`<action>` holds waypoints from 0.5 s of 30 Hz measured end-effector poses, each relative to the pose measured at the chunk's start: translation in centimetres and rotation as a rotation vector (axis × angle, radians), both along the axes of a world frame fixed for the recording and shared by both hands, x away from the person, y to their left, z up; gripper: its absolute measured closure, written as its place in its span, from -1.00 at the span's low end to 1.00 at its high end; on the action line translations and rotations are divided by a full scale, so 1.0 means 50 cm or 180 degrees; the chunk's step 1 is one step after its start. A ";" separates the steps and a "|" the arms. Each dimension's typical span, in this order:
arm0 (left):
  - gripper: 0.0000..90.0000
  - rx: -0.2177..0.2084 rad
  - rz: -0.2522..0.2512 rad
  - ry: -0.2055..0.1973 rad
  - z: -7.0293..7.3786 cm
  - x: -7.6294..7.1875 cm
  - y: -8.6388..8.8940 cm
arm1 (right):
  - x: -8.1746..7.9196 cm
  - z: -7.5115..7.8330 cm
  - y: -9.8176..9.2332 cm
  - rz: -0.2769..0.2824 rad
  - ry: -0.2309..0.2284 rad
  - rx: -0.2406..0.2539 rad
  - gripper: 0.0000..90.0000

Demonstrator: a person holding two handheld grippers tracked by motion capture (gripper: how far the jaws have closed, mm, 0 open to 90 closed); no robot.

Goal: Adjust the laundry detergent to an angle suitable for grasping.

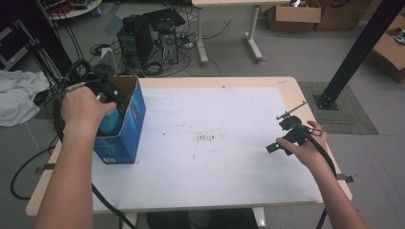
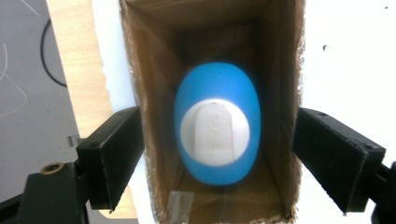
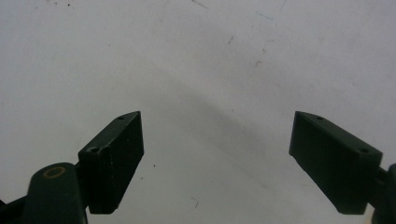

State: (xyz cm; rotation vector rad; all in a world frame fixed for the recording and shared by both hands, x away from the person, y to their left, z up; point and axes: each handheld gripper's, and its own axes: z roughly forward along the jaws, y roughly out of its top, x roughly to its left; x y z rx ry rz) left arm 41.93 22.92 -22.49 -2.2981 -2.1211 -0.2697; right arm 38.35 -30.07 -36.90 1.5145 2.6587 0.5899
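The blue egg (image 2: pixel 217 123) lies inside the open box (image 1: pixel 128 125) at the tabletop's (image 1: pixel 215 162) left edge, apart from both jaws, so I judge it either just dropped in or about to be fetched; which, I cannot tell. The left tool (image 2: pixel 215 156) hovers over the box mouth, jaws wide and empty. The left gripper view shows the egg's white face; the high view only a blue sliver. The right tool (image 1: pixel 285 131), wide, idles at the right.
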 end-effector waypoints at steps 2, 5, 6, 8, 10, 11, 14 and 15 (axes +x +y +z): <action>-0.63 0.0005 -0.0019 -0.0044 0.014 -0.003 -0.003 | 0.000 0.001 0.000 0.0011 -0.0004 -0.0006 -0.60; -0.64 0.0021 -0.0043 -0.0067 0.024 -0.005 -0.006 | -0.001 0.004 0.001 -0.0002 -0.0004 0.0002 -0.60; -0.64 0.0024 -0.0065 -0.0075 0.030 -0.007 -0.009 | -0.001 0.004 0.001 -0.0002 -0.0004 0.0002 -0.60; -0.65 0.0039 -0.0100 -0.0124 0.044 -0.011 -0.016 | -0.001 0.006 0.000 0.0009 -0.0016 -0.0006 -0.60; -0.65 0.0056 -0.0129 -0.0152 0.053 -0.013 -0.023 | -0.001 0.007 0.000 0.0011 -0.0011 -0.0003 -0.60; -0.65 0.0064 -0.0147 -0.0164 0.058 -0.015 -0.027 | -0.002 0.008 0.001 0.0001 -0.0014 0.0003 -0.60; -0.65 0.0079 -0.0203 -0.0197 0.069 -0.019 -0.040 | -0.003 0.010 0.001 -0.0001 -0.0013 0.0009 -0.60; -0.65 0.0079 -0.0203 -0.0197 0.069 -0.019 -0.040 | -0.003 0.010 0.001 -0.0001 -0.0013 0.0009 -0.60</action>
